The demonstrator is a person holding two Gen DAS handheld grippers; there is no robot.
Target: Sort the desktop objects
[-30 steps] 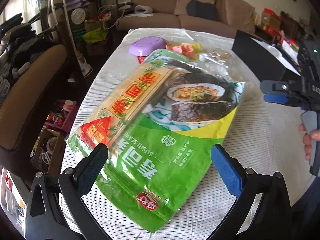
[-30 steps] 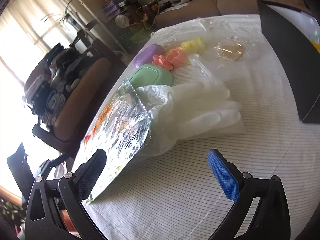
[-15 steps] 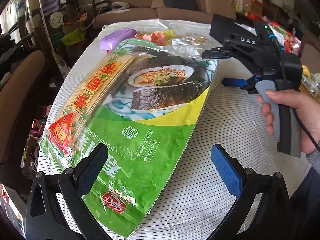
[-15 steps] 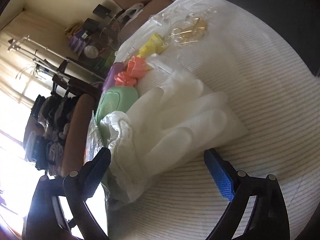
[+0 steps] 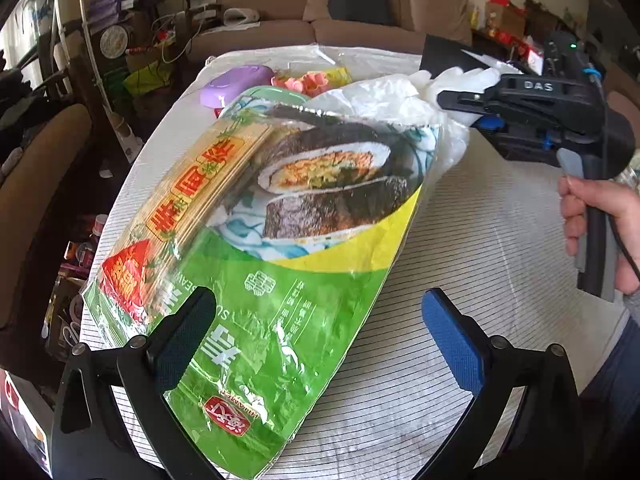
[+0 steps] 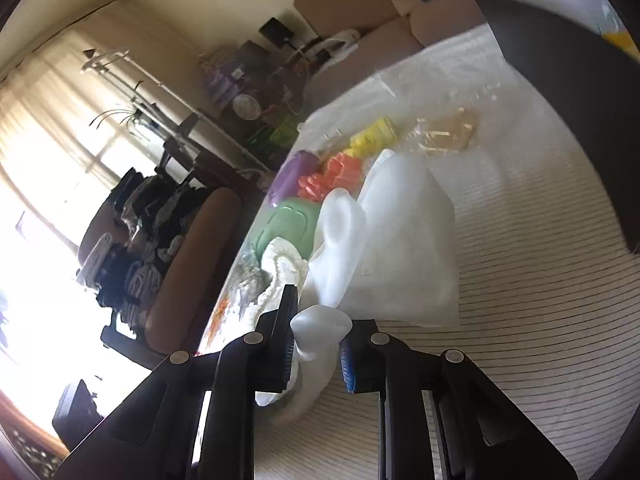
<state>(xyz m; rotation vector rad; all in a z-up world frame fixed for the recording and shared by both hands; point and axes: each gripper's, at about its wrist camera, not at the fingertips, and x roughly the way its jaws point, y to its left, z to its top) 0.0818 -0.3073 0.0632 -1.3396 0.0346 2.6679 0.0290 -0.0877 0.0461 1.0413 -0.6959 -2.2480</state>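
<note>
A large green sushi-seaweed bag [image 5: 304, 240] lies flat on the striped tablecloth [image 5: 480, 280]. My left gripper [image 5: 316, 308] hangs open just above the bag's near end, its left finger over the bag and its right finger over bare cloth. A white rubber glove [image 6: 400, 240] lies bunched at the bag's far end, also seen as the glove [image 5: 384, 96] in the left wrist view. My right gripper [image 6: 318, 344] is closing, and its pads pinch one of the glove's fingers. The right gripper [image 5: 460, 114] is held by a person's hand [image 5: 600, 216].
Behind the glove are a green case [image 6: 288, 224], a purple case [image 6: 294, 176], orange moulds [image 6: 340, 172], a yellow mould [image 6: 376, 136] and a clear packet [image 6: 444, 132]. A black box [image 6: 580, 92] stands at the far right. Chairs and a sofa surround the table.
The right gripper moved in over the glove and its jaws closed from wide open onto a glove finger; the glove is bunched up. The left gripper stays open above the bag.
</note>
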